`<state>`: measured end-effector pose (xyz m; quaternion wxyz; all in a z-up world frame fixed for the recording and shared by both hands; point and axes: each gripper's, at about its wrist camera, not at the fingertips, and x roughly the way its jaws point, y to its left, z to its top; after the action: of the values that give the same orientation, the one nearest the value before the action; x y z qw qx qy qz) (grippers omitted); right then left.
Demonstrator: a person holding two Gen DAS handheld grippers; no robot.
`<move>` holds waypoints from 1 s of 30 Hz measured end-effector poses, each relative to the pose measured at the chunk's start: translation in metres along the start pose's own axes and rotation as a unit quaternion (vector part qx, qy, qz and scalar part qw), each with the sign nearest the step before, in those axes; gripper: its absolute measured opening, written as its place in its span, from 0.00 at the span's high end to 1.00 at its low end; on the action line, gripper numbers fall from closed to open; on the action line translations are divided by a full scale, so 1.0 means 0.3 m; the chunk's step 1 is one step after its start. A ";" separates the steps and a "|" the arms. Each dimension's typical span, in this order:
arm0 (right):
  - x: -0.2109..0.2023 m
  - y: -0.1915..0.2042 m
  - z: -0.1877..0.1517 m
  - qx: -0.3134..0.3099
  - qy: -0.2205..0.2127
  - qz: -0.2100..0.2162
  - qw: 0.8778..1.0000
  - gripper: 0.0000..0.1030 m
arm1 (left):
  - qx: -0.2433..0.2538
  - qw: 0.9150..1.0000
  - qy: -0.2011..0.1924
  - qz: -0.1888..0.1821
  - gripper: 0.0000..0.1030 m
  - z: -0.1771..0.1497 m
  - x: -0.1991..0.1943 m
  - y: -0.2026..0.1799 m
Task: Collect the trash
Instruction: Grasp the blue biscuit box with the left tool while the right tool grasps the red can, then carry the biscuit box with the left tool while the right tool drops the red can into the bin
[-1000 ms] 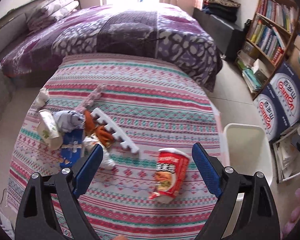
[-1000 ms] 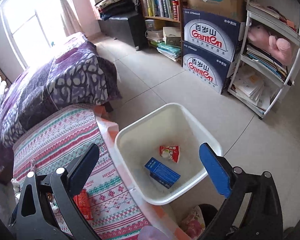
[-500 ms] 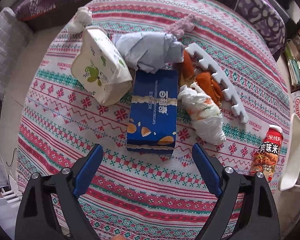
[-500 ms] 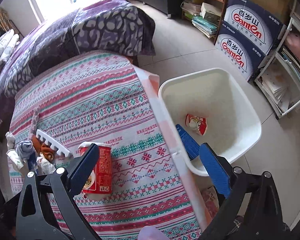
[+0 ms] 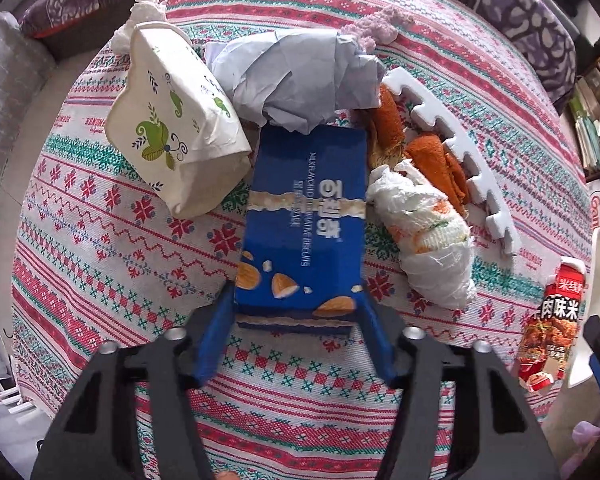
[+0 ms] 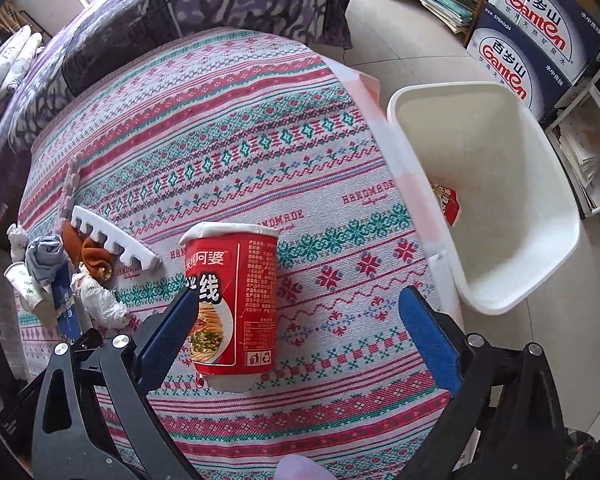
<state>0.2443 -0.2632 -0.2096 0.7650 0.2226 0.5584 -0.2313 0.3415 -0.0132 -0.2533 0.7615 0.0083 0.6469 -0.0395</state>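
Note:
My left gripper [image 5: 296, 312] has its blue fingers closed against the near end of a blue biscuit box [image 5: 306, 216] lying flat on the patterned tablecloth [image 5: 112, 240]. Around the box lie a white paper bag with green leaves [image 5: 172, 128], crumpled grey paper [image 5: 296, 80], a wadded white wrapper [image 5: 424, 236], orange cloth [image 5: 428, 156] and a white toothed foam strip [image 5: 456, 168]. My right gripper [image 6: 300, 328] is open, its left finger beside a red noodle cup [image 6: 236, 300] lying on the cloth. The white bin [image 6: 496, 200] stands right of the table and holds a red wrapper [image 6: 448, 200].
A purple bedspread [image 6: 204, 4] lies beyond the table. Stacked Ganten boxes [image 6: 536, 52] and shelves stand past the bin. The table's right edge [image 6: 416, 200] borders the bin. The noodle cup also shows at the right of the left wrist view [image 5: 552, 328].
My left gripper moved down onto the blue box and its fingers closed in on its sides. My right gripper swung from the bin to the noodle cup.

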 end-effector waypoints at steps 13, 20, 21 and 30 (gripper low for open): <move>0.082 0.039 -0.023 0.019 0.054 0.050 0.997 0.15 | -0.012 0.993 -0.075 -0.086 0.46 -0.062 -0.349 0.061; 0.100 0.093 -0.044 -0.020 0.067 0.063 0.996 0.50 | -0.015 0.991 -0.099 -0.088 0.46 -0.037 -0.405 0.025; 0.093 0.100 -0.043 -0.025 0.060 0.064 0.996 0.52 | -0.016 0.991 -0.100 -0.088 0.46 -0.039 -0.399 0.030; -0.148 0.147 -0.019 -0.057 -0.079 0.096 0.991 0.54 | -0.017 0.985 -0.156 -0.065 0.46 -0.053 -0.444 0.015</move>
<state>0.2546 -0.2201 -0.1651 0.8369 0.2123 0.4844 -0.1410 0.3048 -0.0012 -0.1247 0.8490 -0.0526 0.5199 -0.0784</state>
